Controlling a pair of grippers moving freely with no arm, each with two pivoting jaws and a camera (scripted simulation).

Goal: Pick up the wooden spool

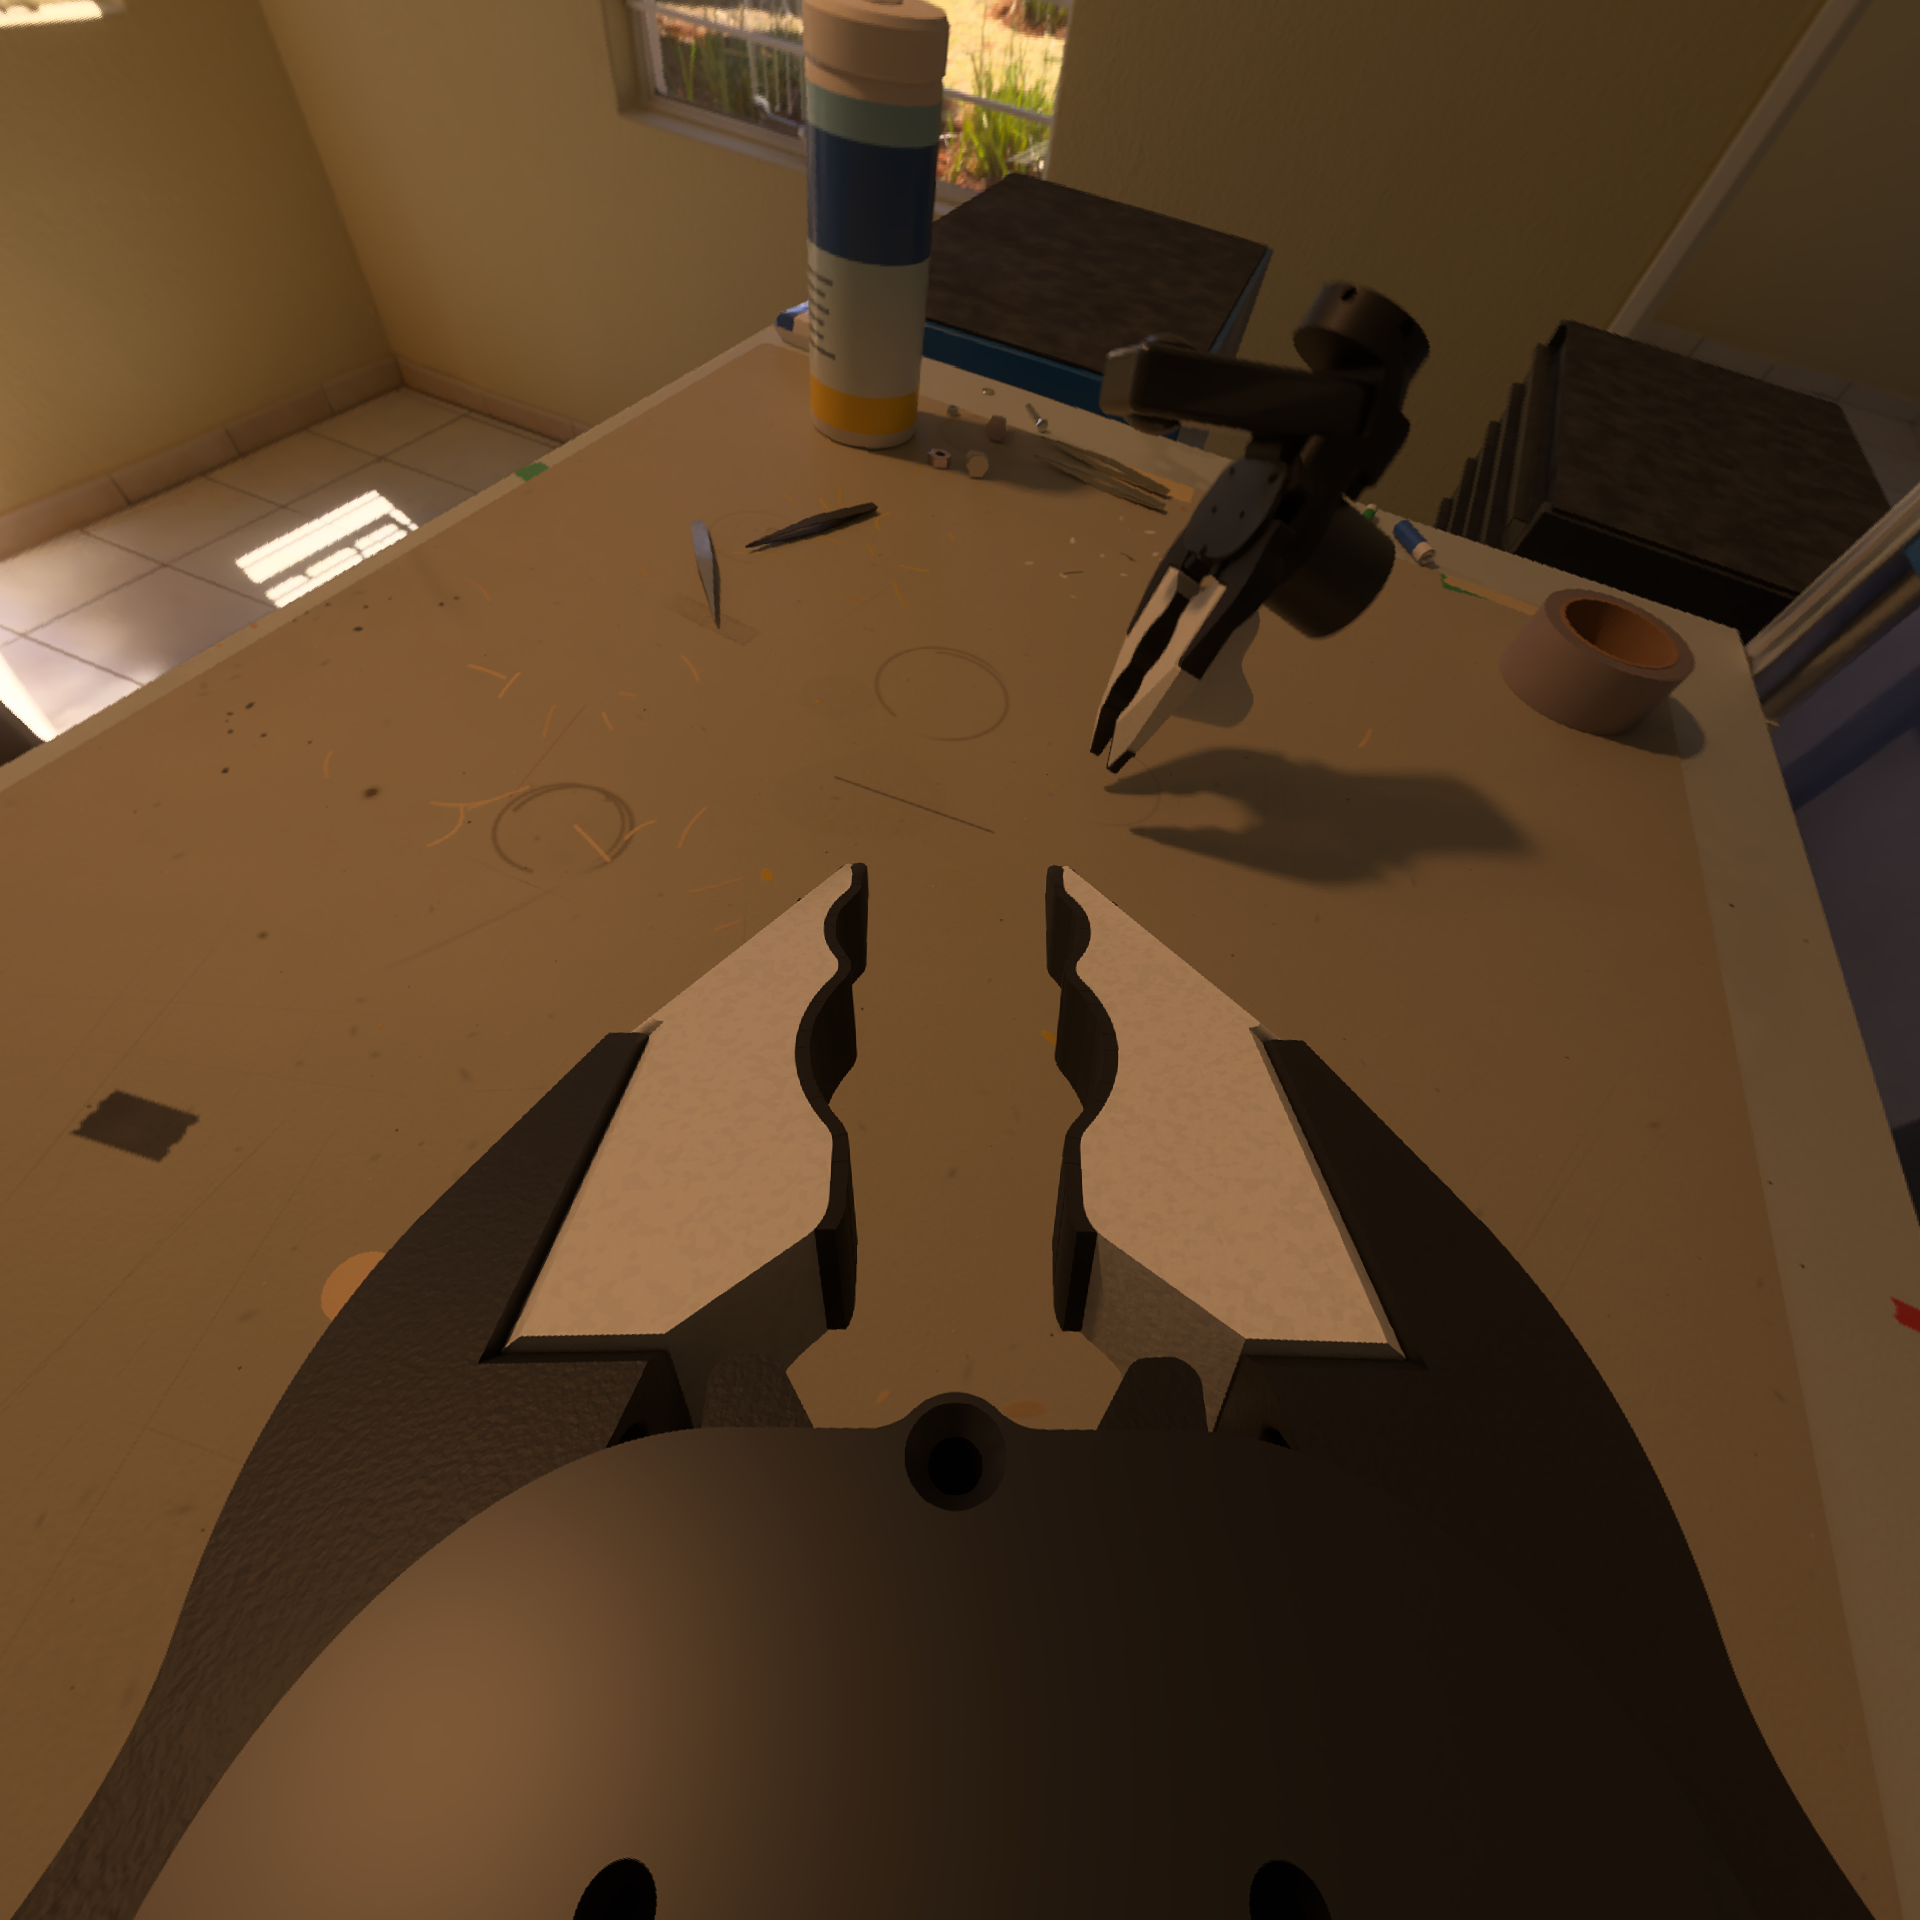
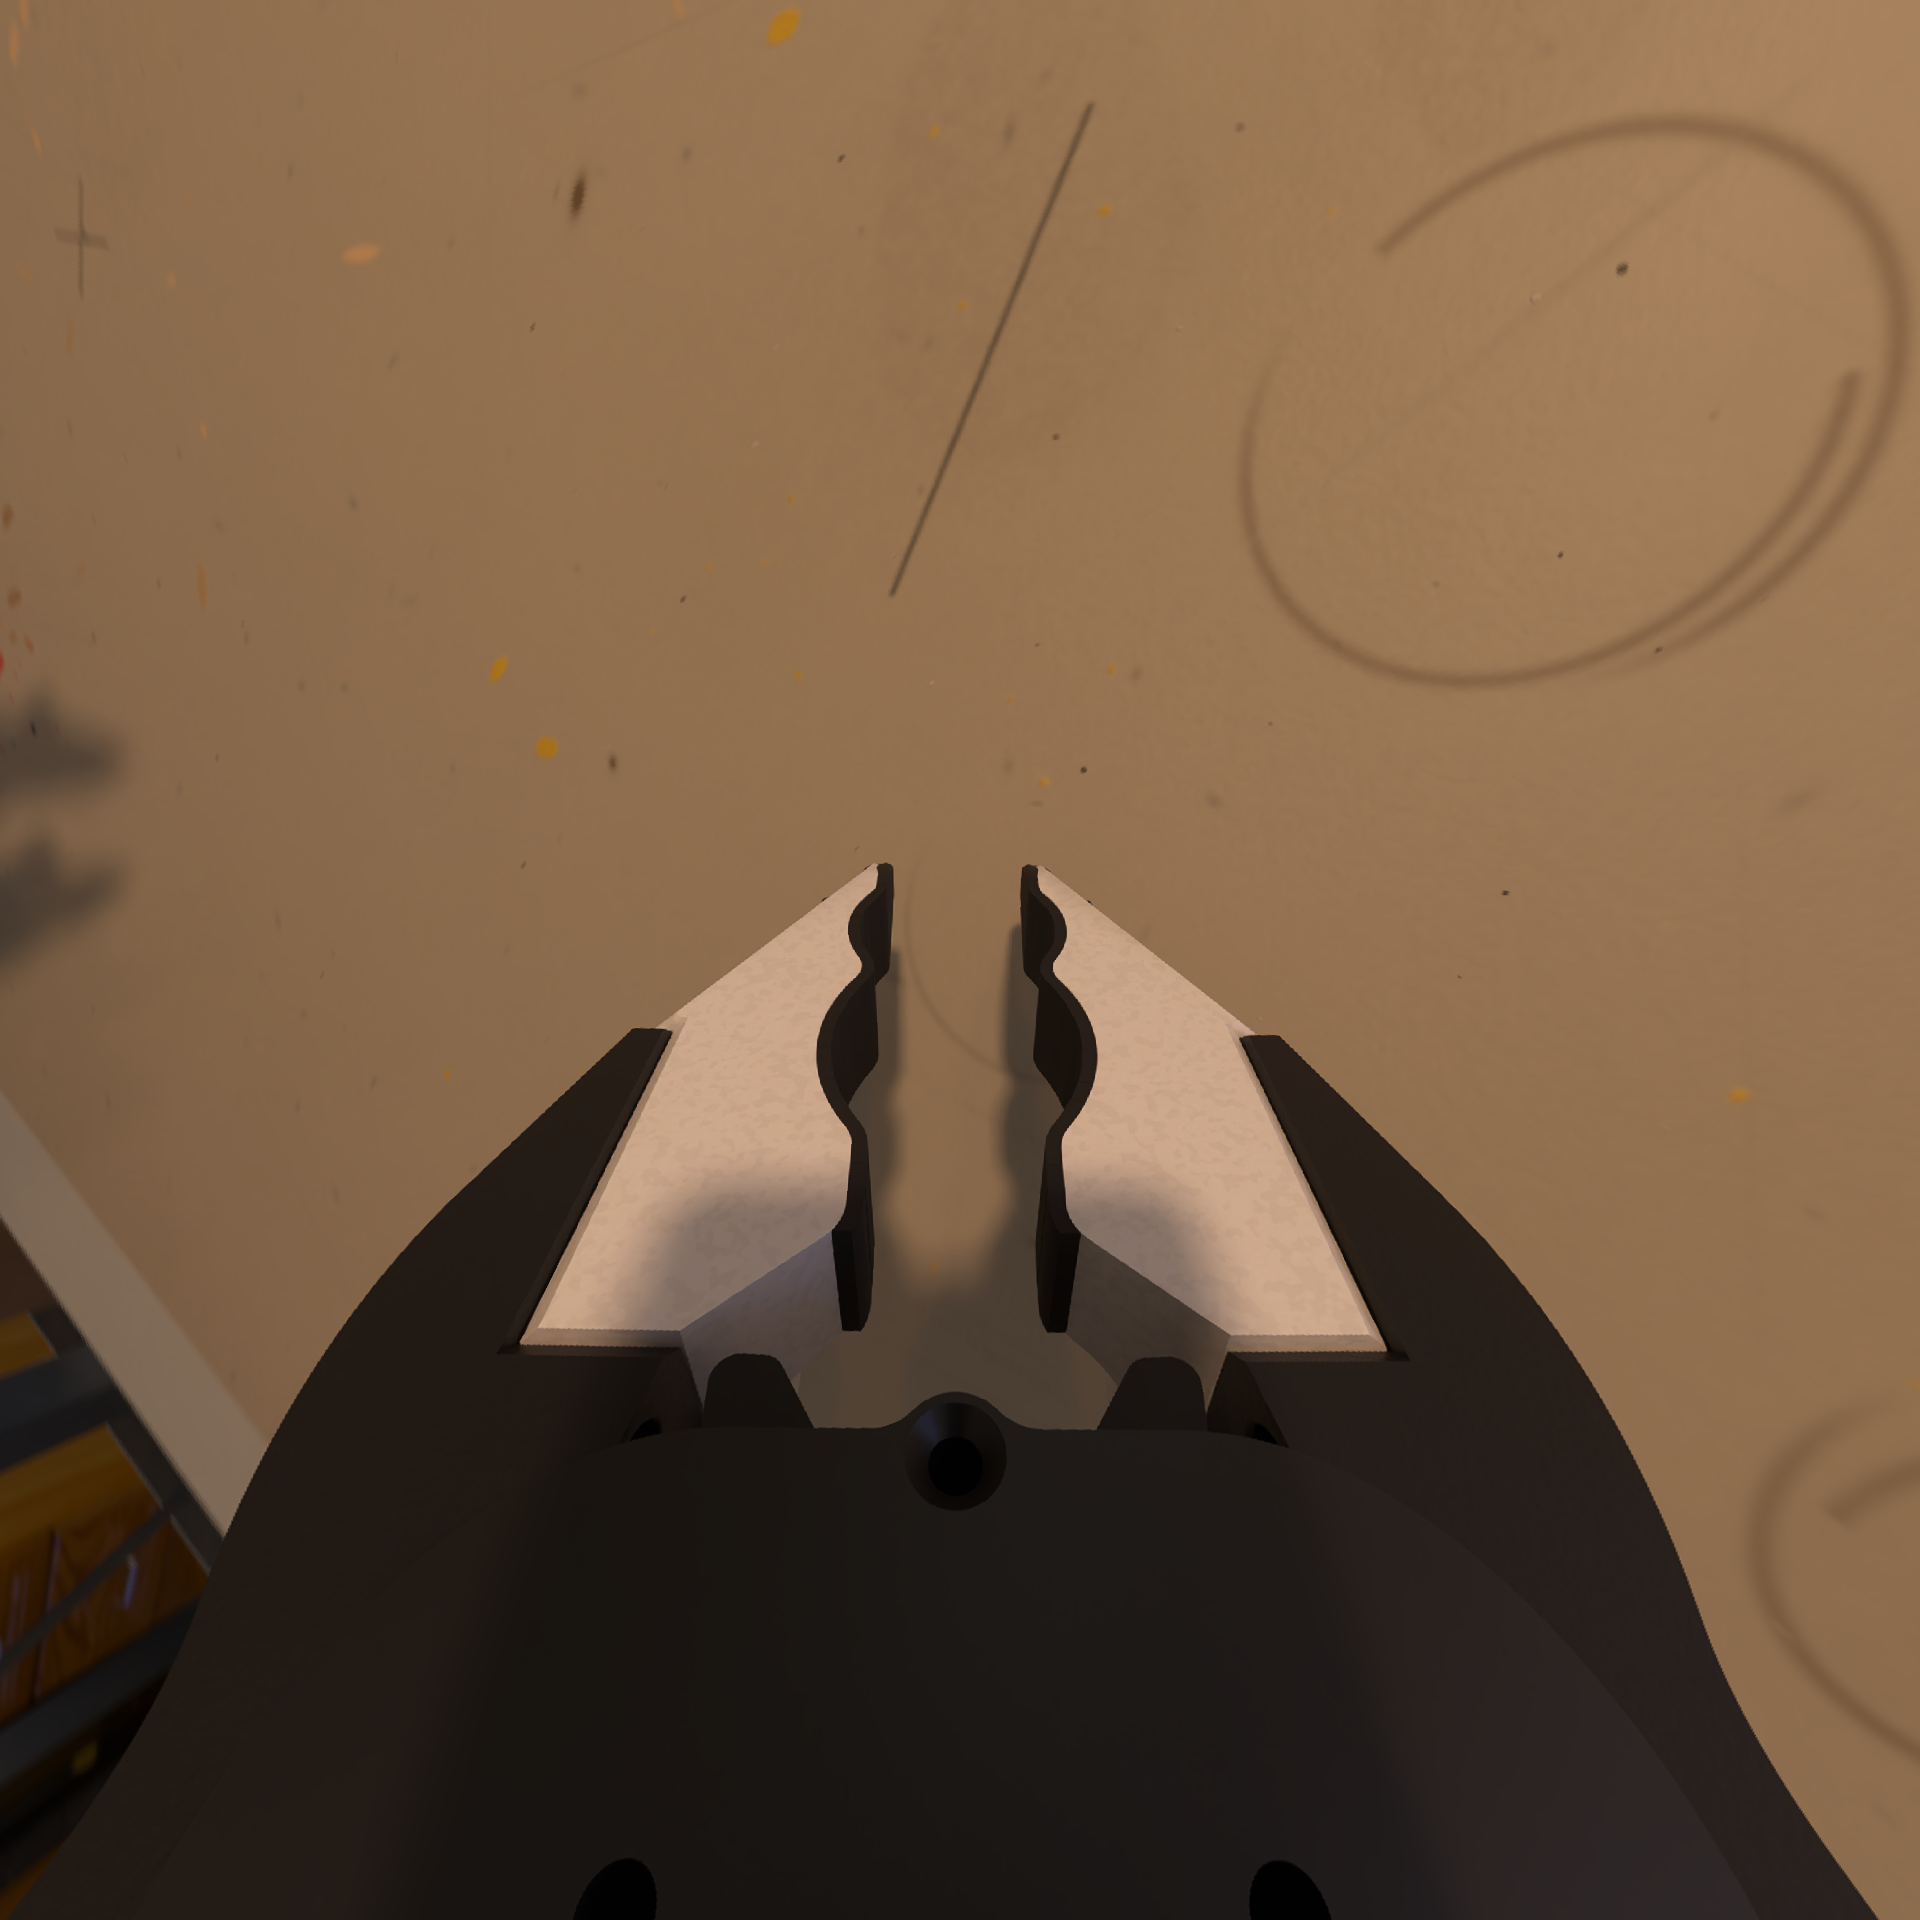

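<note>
The spool (image 1: pixel 1595 660) is a short brown cylinder with an orange hollow core. It stands on end near the table's far right edge in the left wrist view and does not show in the right wrist view. My left gripper (image 1: pixel 956 873) is open and empty, low over the middle of the table (image 1: pixel 312 987), well short of the spool. My right gripper (image 1: pixel 1107 753) points steeply down at the table, left of the spool and apart from it. In its own view the right gripper (image 2: pixel 956 873) is open and empty over bare tabletop (image 2: pixel 623 468).
A tall striped bottle (image 1: pixel 871 218) stands at the far edge, with small nuts and bolts (image 1: pixel 966 457) beside it. Black tweezers (image 1: pixel 816 525) and a small blade (image 1: pixel 707 571) lie mid-table. Dark boxes (image 1: pixel 1091 265) sit beyond the table. The table's edge (image 2: pixel 114 1299) shows at lower left.
</note>
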